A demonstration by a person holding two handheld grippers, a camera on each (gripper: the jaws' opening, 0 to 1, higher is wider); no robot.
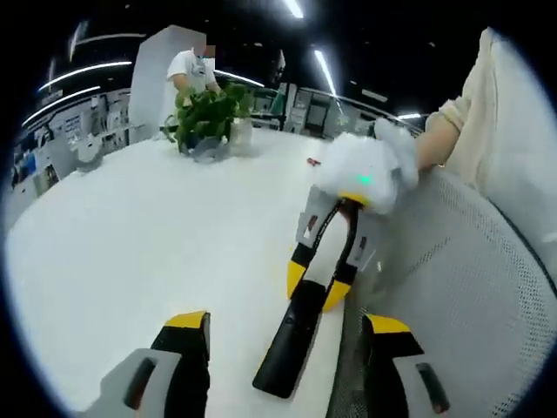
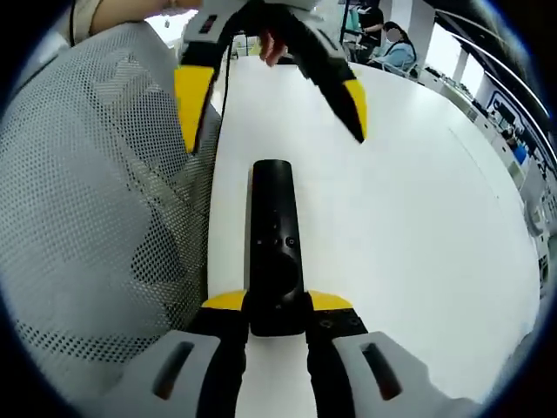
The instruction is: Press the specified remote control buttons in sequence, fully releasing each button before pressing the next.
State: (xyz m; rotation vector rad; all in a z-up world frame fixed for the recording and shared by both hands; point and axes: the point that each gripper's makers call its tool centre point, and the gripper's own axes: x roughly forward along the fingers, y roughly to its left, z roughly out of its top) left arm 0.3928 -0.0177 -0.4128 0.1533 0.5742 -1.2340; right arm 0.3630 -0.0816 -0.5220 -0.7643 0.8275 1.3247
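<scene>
The remote control (image 2: 272, 252) lies flat on the white surface (image 2: 409, 218), close beside the edge of a perforated mesh panel (image 2: 96, 200). The right gripper (image 2: 277, 312) clamps the remote's near end between its yellow-tipped fingers (image 2: 228, 301), one on each long side. This grip appears intended to steady the body against sliding or tipping while a button is pressed, and it leaves the button face exposed upward. In the right gripper view, the remote's long axis runs straight away from the right gripper, in line with its fingers, and the free end points toward the left gripper (image 2: 270, 83). The button cluster sits near the middle of the body, forward of the clamp. The left gripper hovers above the far end with its fingers spread wide apart and grips nothing; judged from this posture, it is the pressing tool, not yet in contact with any button. In the left gripper view, the remote (image 1: 296, 344) lies between the left gripper's own fingers (image 1: 187, 344), held at its far end by the right gripper (image 1: 324, 272). A potted plant (image 1: 207, 117) stands well apart.
</scene>
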